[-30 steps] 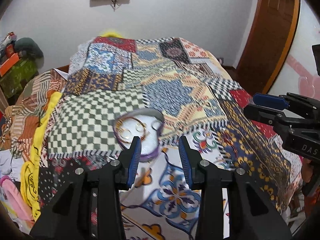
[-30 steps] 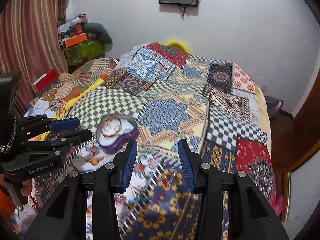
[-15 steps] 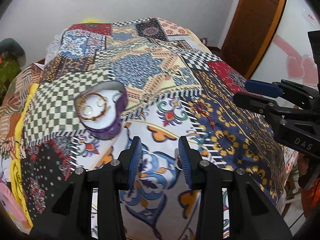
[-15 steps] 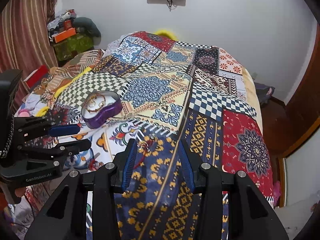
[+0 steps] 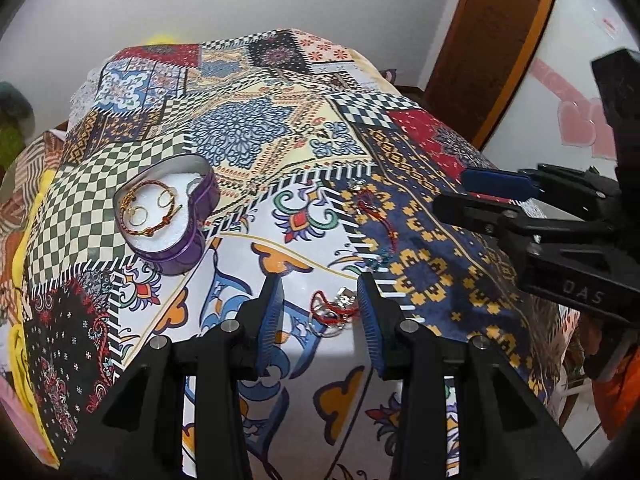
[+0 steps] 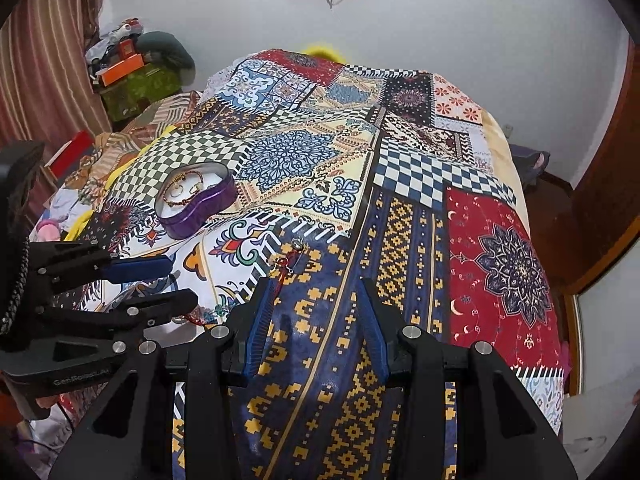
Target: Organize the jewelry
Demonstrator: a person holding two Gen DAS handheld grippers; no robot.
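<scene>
A purple heart-shaped tin (image 5: 170, 212) sits on the patterned bedspread and holds a gold bracelet (image 5: 146, 208) and hoop earrings; it also shows in the right wrist view (image 6: 196, 204). A red-thread bracelet with a silver charm (image 5: 334, 310) lies on the bedspread between the fingers of my open left gripper (image 5: 320, 316). A second red-thread piece (image 5: 374, 216) lies further out, seen in the right wrist view (image 6: 290, 258) just ahead of my open, empty right gripper (image 6: 316, 324).
The patchwork bedspread (image 6: 400, 200) covers the whole bed. Clutter and boxes (image 6: 128, 68) sit at the far left by a striped curtain. A wooden door (image 5: 492, 40) stands at the right. The bed's near edge drops off below the grippers.
Both grippers have swung right and down, away from the tin. The left gripper now frames the red-thread bracelet; the right gripper has closed in on the second red piece.
</scene>
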